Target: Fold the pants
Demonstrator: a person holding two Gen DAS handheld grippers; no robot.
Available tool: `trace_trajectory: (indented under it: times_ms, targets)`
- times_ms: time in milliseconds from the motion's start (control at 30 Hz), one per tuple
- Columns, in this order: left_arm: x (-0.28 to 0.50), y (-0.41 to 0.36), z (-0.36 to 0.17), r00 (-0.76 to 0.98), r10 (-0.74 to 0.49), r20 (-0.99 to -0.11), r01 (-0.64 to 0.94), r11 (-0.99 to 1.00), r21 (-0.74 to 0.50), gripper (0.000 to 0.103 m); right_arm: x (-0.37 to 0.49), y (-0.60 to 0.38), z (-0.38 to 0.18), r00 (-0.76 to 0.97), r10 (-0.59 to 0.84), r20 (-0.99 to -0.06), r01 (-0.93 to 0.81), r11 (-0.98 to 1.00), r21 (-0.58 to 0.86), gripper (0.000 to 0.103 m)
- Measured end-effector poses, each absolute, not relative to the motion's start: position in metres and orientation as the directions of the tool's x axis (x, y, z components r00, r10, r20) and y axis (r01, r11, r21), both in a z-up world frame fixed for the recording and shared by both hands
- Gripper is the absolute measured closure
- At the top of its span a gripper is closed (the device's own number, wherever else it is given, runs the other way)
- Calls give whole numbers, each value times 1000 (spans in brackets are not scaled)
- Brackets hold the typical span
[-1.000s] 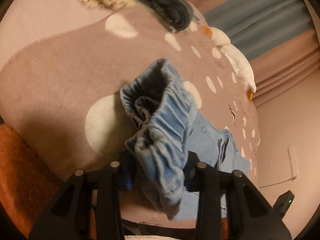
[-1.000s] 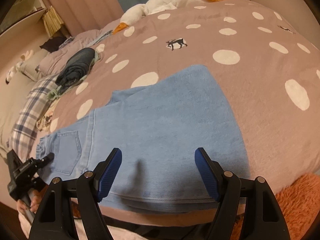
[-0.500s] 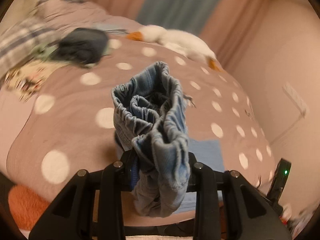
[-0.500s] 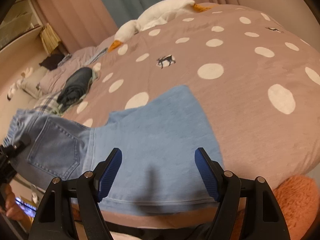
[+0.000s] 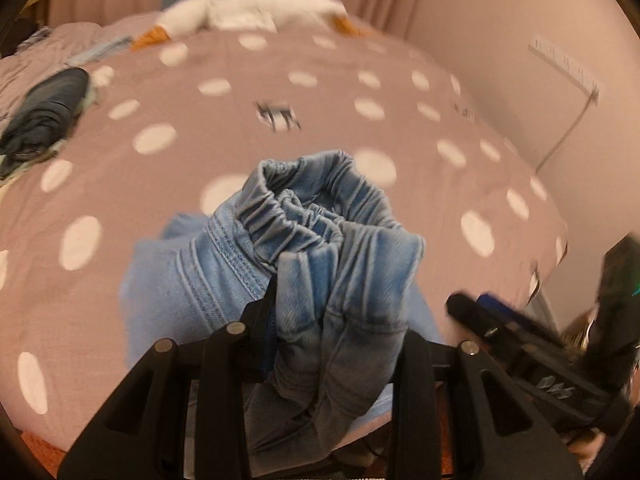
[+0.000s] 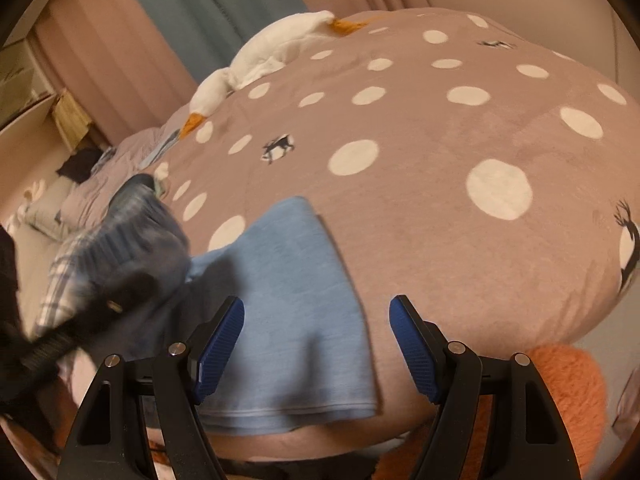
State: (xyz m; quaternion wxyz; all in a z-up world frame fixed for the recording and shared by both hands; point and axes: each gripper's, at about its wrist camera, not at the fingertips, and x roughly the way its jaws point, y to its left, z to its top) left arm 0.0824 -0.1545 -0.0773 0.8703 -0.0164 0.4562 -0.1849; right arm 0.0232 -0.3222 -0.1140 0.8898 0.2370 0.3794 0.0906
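Light blue denim pants (image 6: 296, 304) lie on a pink bedspread with white dots (image 6: 440, 160). My left gripper (image 5: 336, 320) is shut on the pants' bunched elastic waistband (image 5: 320, 216) and holds it raised over the legs. In the right wrist view the lifted waist end (image 6: 132, 236) and left gripper show blurred at the left. My right gripper (image 6: 316, 344) is open and empty, above the leg hems (image 6: 288, 412) near the bed's front edge. It shows at the right in the left wrist view (image 5: 520, 344).
A white goose plush (image 6: 264, 60) lies at the far side of the bed. A dark folded garment (image 5: 44, 116) and a plaid cloth (image 6: 60, 276) lie at the left. An orange furry thing (image 6: 560, 392) sits below the bed edge. Wall and curtains stand behind.
My left gripper has carried the waistband up and to the right, over the legs toward the hems. My right gripper has stayed open near the hems.
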Motion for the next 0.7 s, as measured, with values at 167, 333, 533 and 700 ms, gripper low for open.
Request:
trace_trajectory:
  times_ms: [167, 333, 533, 700]
  targets:
    - [89, -170, -111, 473, -310, -825, 330, 930, -161, 70, 25, -328, -122, 680, 337, -651, 39, 870, 492, 28]
    - [87, -179, -113, 451, -350, -821, 389, 905, -172, 54, 25, -329, -126, 664, 359, -656, 41, 859, 511, 28]
    - [78, -171, -100, 327, -515, -792, 438, 825, -356, 24, 22, -336, -121, 680, 383, -625, 33, 836, 548, 23]
    - [58, -133, -69, 434, -527, -731, 376, 843, -384, 14, 25, -331, -110, 684, 409, -603, -13, 834, 552, 18]
